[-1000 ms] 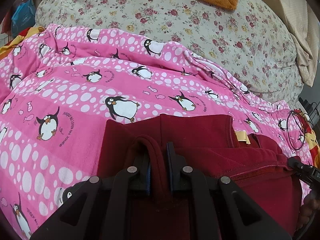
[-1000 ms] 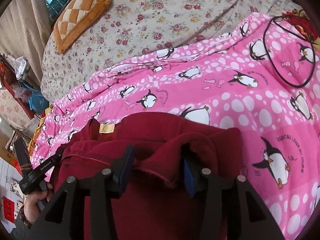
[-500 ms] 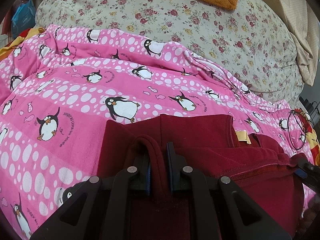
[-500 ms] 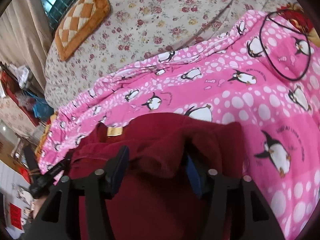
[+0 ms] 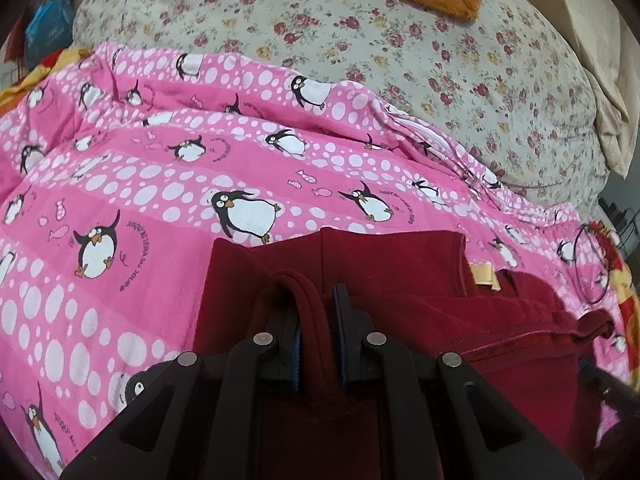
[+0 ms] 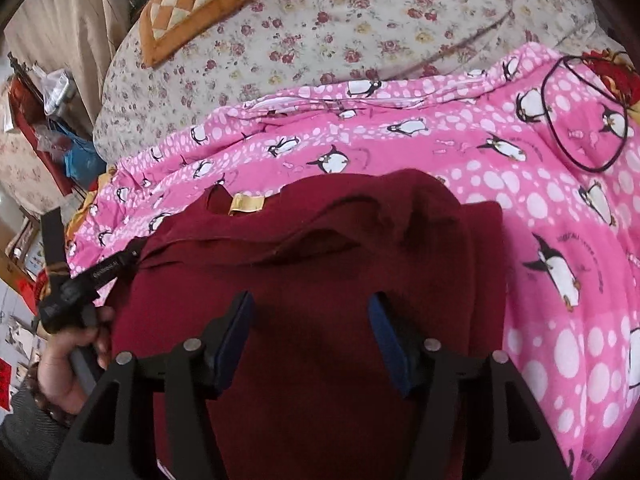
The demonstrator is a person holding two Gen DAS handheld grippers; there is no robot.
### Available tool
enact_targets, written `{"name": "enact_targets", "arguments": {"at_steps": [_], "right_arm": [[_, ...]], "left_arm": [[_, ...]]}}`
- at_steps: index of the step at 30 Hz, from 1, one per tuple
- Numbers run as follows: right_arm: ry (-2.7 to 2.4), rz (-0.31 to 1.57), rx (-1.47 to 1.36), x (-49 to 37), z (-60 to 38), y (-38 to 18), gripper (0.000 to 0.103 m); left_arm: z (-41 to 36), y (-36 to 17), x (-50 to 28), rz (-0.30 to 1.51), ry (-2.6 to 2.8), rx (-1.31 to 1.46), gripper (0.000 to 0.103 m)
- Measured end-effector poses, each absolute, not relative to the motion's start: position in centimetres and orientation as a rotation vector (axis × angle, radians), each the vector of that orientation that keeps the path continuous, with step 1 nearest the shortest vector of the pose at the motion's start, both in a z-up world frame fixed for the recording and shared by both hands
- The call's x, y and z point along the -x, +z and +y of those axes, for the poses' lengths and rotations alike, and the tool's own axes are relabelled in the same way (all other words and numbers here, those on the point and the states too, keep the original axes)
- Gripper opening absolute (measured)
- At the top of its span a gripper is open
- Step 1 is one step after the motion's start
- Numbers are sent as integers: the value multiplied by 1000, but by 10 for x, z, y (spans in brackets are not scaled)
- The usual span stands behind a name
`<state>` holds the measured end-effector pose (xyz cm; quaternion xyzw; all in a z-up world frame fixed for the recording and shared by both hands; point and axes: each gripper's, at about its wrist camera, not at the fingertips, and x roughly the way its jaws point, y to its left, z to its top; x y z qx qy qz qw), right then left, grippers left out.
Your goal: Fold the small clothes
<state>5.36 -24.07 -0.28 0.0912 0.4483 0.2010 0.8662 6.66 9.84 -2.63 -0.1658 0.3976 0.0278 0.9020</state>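
Observation:
A dark red garment (image 5: 400, 264) with a yellow neck label (image 5: 484, 274) lies on a pink penguin blanket (image 5: 160, 184). My left gripper (image 5: 316, 304) is shut on a raised fold at the garment's left side. In the right wrist view that same gripper (image 6: 120, 260) bites the garment's (image 6: 320, 240) left edge, with a hand (image 6: 76, 360) on its handle. My right gripper (image 6: 310, 312) hovers over the garment's near part. Its jaws are opening, and only flat cloth lies below the blue pads (image 6: 236, 332), which press on nothing.
A floral quilt (image 5: 400, 60) bulges behind the blanket, with an orange checked cushion (image 6: 200, 0) on it. A black cord loop (image 6: 588, 112) lies on the blanket to the right. Clutter and a curtain (image 6: 72, 32) stand beyond the bed's left side.
My right gripper has let go of the red fold, spread its jaws and drawn back a little. The freed cloth has settled flat. The left gripper has kept its grip and place.

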Motion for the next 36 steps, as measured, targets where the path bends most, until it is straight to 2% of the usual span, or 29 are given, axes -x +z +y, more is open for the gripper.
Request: {"name": "enact_targets", "arguments": {"at_steps": [1, 3, 5, 6, 7, 8, 15, 18, 21, 22, 23, 24, 26, 29, 31, 36], "right_arm": [[423, 936, -189, -53, -241, -1, 64], [425, 915, -213, -52, -245, 3, 64], [414, 886, -239, -53, -252, 8, 64], [404, 882, -249, -54, -254, 8, 64], [394, 885, -260, -56, -257, 8, 64], [383, 900, -277, -59, -260, 5, 64], [371, 912, -255, -64, -255, 4, 64], [366, 833, -278, -63, -259, 18, 64], [378, 768, -255, -67, -257, 33, 64], [388, 766, -234, -71, -253, 35, 58], [385, 772, -183, -79, -246, 36, 42], [371, 789, -125, -87, -238, 34, 37], [327, 830, -59, -104, -230, 25, 29], [253, 925, -43, -131, -233, 3, 28], [243, 1001, -48, -144, -235, -15, 29], [264, 997, 31, -143, -225, -25, 35]], "left_arm": [[102, -24, -66, 820, 37, 385, 6], [108, -18, -63, 796, 21, 431, 30], [105, -10, -60, 764, 37, 404, 40], [103, -7, -59, 751, 62, 368, 68], [102, -4, -57, 735, 102, 326, 83], [103, -1, -56, 716, 120, 315, 90], [99, 20, -44, 602, 50, 308, 89], [76, 30, -40, 563, -59, 253, 89], [63, 25, -48, 613, -104, 232, 88], [65, 21, -57, 644, -85, 255, 86], [67, 17, -64, 674, -57, 271, 76], [72, 11, -79, 736, -11, 286, 67], [81, -6, -106, 862, 27, 304, 60], [90, -36, -130, 982, 47, 312, 59], [82, -37, -130, 974, 63, 250, 60], [79, -45, -139, 978, 57, 208, 69]]}}
